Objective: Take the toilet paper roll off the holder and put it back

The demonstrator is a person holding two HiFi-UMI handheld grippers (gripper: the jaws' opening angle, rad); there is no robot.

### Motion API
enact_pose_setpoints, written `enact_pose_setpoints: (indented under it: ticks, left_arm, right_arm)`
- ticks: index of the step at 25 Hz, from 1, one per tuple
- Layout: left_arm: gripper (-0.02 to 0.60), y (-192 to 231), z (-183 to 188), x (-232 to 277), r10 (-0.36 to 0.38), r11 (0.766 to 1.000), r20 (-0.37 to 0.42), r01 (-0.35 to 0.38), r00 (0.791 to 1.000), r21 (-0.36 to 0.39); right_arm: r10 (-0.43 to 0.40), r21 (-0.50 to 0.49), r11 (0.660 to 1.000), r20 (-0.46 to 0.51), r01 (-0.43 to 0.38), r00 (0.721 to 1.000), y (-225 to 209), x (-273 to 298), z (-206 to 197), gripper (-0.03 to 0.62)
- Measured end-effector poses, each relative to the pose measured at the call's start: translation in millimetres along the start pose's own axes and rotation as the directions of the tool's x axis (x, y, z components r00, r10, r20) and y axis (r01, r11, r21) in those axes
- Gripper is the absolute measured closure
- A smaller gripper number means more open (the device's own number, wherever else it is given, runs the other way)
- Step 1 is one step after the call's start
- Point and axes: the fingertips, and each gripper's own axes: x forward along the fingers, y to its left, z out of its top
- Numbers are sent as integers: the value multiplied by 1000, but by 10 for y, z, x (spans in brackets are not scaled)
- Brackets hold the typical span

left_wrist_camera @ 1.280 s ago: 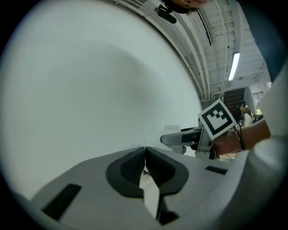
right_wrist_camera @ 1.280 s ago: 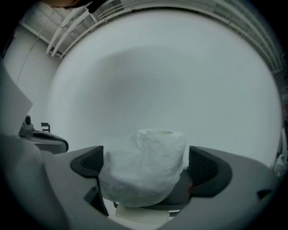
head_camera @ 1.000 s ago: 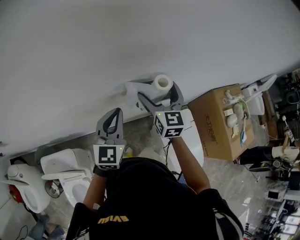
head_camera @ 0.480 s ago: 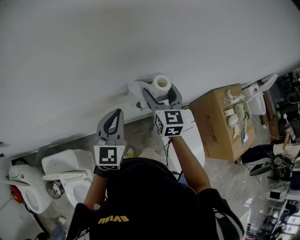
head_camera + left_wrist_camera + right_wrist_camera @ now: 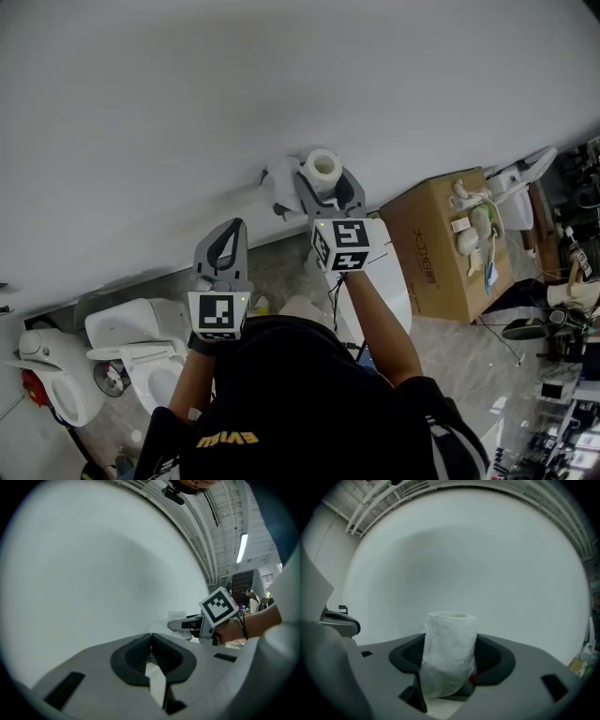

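One toilet paper roll [image 5: 323, 167] stands upright, long axis vertical, straight ahead between the jaws of the right claw [image 5: 451, 641]. Those jaws have just been closing and meet both its sides. One wall holder [image 5: 278, 180] sits just left of that claw. The left claw [image 5: 151, 635], pinched together and empty, hangs farther off to the left.

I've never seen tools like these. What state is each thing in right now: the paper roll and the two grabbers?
toilet paper roll: upright, hollow core facing up, standing between the right gripper's jaws.
right gripper: jaws have just been closing, pads against the roll on both sides.
left gripper: jaws together, nothing between them, off to the side of the roll.
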Motion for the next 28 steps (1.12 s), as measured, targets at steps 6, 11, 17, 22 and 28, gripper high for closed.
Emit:
enact_pose_setpoints:
  ticks: [6, 11, 17, 22, 28]
  left_arm:
    - [569, -8, -10, -7, -3, 1000, -1, 3, 1000, 1]
    - [569, -16, 3, -17, -6, 1000, 2, 6, 1000, 1]
    - [569, -21, 20, -47, -6, 1000, 2, 6, 1000, 9]
    - [569, -5, 27, -48, -6, 1000, 3, 6, 1000, 13]
    - [569, 0, 31, -47, -7, 1000, 5, 7, 1000, 17]
  right_arm:
    - [0, 0, 1000, -2, 0, 1000, -1, 0, -9, 306]
    - [-1, 1, 1000, -3, 1, 1000, -6, -12, -7, 306]
    - [10, -15, 1000, -1, -10, 1000, 17, -40, 12, 306]
    - [13, -13, 1000, -6, -13, 1000, 21, -23, 9, 307]
    - [21, -32, 999, 10, -21, 1000, 38, -71, 87, 306]
